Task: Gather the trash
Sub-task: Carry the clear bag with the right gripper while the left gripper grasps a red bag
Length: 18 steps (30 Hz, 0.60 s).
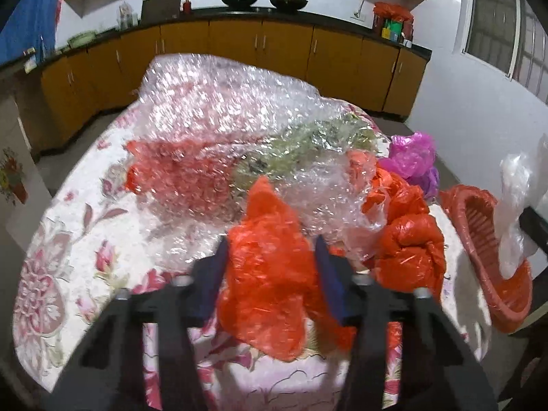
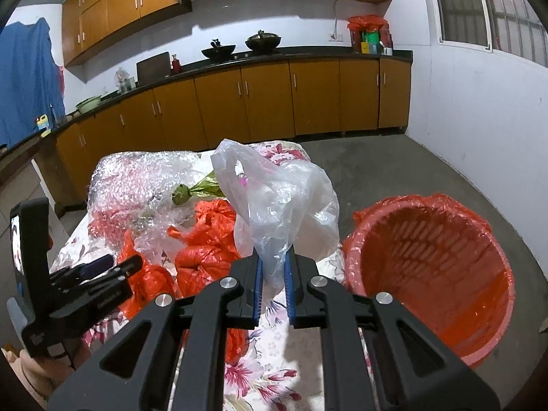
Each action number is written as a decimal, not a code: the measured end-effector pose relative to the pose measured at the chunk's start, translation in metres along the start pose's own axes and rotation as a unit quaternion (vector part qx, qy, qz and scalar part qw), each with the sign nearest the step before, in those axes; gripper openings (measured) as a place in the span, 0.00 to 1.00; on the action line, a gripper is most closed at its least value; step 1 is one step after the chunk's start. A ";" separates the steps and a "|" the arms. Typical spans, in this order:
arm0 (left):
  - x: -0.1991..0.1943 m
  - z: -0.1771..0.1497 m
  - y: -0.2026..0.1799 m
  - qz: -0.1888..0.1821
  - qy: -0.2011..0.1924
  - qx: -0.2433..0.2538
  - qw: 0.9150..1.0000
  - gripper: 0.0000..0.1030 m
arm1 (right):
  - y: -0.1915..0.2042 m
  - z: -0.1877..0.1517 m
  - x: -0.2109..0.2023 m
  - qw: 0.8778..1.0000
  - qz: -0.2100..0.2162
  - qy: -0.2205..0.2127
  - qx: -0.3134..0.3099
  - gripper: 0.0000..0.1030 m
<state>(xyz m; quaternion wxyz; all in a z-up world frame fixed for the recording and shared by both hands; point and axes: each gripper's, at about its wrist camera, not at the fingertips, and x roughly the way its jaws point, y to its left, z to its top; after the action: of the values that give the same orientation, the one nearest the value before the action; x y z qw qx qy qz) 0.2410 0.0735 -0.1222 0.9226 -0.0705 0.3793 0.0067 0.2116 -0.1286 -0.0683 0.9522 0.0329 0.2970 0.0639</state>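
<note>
The left gripper [image 1: 270, 250] is angled downward, its jaws clamped on an orange bag [image 1: 270, 274]. The right gripper [image 2: 274, 267] is tilted down less steeply, jaws pinched tight on a clear plastic bag [image 2: 281, 202].

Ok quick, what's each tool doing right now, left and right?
Left tool: closed on an orange plastic bag on the table.
Right tool: shut on a clear plastic bag, beside the orange basket.
</note>
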 end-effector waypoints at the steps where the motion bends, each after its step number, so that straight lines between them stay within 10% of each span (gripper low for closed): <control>1: 0.000 0.000 0.001 -0.010 0.003 -0.003 1.000 0.28 | -0.001 -0.001 0.000 1.000 0.000 0.000 0.000 0.11; 7: -0.016 0.000 0.000 -0.028 -0.012 0.002 1.000 0.08 | -0.004 0.002 -0.007 1.000 -0.002 -0.003 0.005 0.11; 18: -0.068 0.019 -0.001 -0.036 -0.068 0.010 0.997 0.05 | -0.008 0.005 -0.029 1.000 -0.006 -0.028 0.003 0.11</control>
<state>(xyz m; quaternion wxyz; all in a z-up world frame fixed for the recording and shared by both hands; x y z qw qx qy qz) 0.2061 0.0778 -0.0611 0.9465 -0.0745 0.3129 -0.0254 0.1916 -0.1406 -0.0483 0.9604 0.0353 0.2707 0.0563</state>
